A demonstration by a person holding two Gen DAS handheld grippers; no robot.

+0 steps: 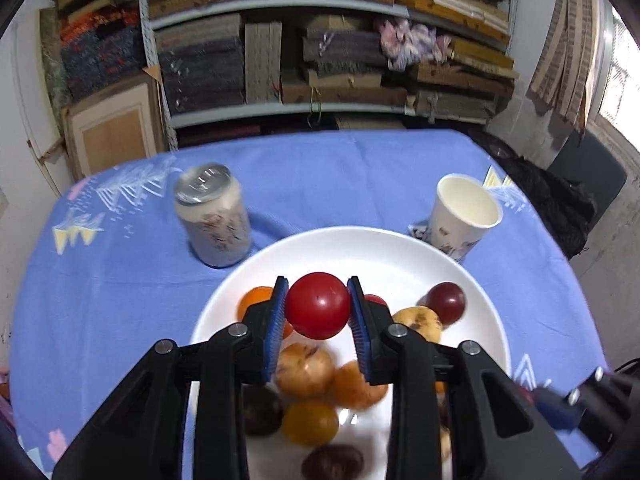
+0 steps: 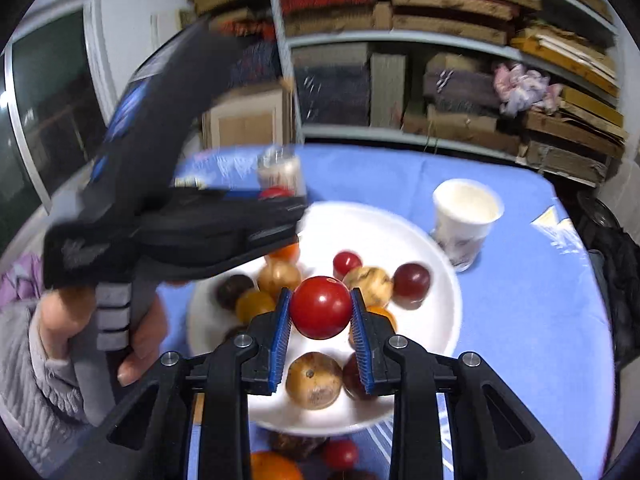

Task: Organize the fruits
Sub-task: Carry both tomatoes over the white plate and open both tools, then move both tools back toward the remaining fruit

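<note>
Two grippers each hold a red fruit over the plate (image 1: 472, 280). We see the left gripper (image 1: 318, 306) clenched on one red fruit (image 1: 318, 306), its blue pads (image 1: 278, 320) pressing both sides, and the right gripper (image 2: 321, 308) clenched likewise on a second red fruit (image 2: 321, 308). Both fruits hang clear above the plate, which rests on a blue cloth (image 1: 340, 168) and already carries a loose heap of orange, yellow, brownish and dark purple fruits. A can (image 1: 214, 220) stands just beyond the plate's left rim and a paper cup (image 1: 464, 216) just beyond its right. In the right view the left gripper's body crosses close over the plate, near the right gripper. We judge three risks. The fruits are round and smooth and are gripped only at their widest line, so a jolt could let one slip. Dropped from this height, a fruit could knock others off the plate; a few fruits already lie on the cloth at its near edge. With both tools working so close together, they could also collide, or a sweep could tip the cup or can.
</note>
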